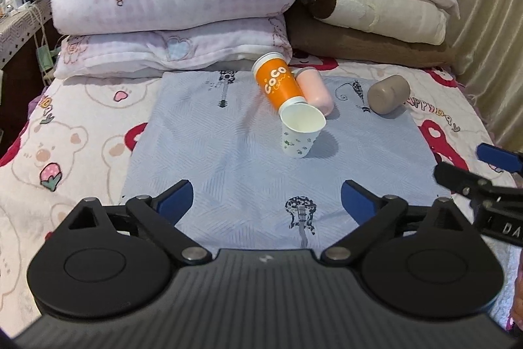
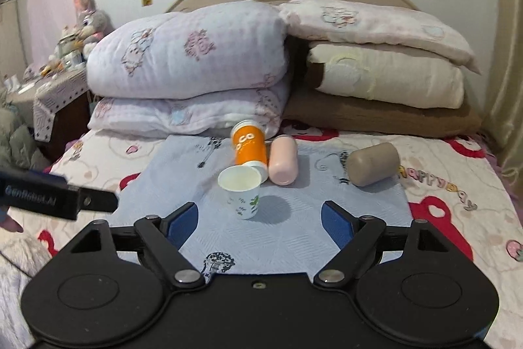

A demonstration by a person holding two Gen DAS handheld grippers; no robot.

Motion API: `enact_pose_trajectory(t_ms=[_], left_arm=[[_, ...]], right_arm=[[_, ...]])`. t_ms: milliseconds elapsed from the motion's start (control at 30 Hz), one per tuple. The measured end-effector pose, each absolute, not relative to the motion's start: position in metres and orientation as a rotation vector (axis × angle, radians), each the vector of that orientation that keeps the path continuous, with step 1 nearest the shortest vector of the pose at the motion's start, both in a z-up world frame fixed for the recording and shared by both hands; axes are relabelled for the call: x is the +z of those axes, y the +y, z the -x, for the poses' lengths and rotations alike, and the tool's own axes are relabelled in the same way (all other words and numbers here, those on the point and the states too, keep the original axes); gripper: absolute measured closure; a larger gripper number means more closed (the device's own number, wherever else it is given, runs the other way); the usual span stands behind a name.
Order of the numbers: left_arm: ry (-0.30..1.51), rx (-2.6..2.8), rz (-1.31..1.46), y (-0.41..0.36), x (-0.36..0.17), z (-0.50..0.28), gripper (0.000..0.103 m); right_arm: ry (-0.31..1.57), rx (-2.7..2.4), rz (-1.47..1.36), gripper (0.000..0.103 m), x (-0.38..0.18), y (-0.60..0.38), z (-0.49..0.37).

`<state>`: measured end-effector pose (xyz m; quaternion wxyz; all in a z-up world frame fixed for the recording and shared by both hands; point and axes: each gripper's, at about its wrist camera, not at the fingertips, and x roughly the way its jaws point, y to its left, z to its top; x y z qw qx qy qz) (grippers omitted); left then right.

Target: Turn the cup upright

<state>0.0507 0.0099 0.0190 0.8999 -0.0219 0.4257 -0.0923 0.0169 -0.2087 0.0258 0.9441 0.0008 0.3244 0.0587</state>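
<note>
Cups on a bedroom cloth: one upright, three still down.

Ahead of my left gripper [image 1: 265, 201] and my right gripper [image 2: 260, 219], both spread wide and holding nothing, the white floral paper cup [image 2: 243, 193] stands mouth-up on the blue cloth [image 1: 228, 152]. Beyond it, touching its rim, the orange cup [image 1: 278, 82] lies on its side, the pink cup [image 1: 315, 90] flat beside that, the brown cup [image 1: 389, 94] farther right. Four cups counted; by my reckoning one is righted, three remain.
</note>
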Motion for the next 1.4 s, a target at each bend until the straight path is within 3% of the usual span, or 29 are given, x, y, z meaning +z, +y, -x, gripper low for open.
enact_pose_trajectory(t_ms=[67, 200, 1400], left_arm=[[0.889, -0.177, 0.034, 0.009, 0.020, -0.049, 0.003], [0.912, -0.142, 0.025, 0.010, 0.021, -0.049, 0.003], [0.953, -0.086, -0.007, 0.006, 0.023, -0.048, 0.003]], right_arm=[[0.665, 0.086, 0.002, 0.006, 0.029, -0.210, -0.015], [0.654, 0.011, 0.017, 0.003, 0.033, -0.211, -0.011], [0.727, -0.067, -0.042, 0.003, 0.043, -0.225, -0.002]])
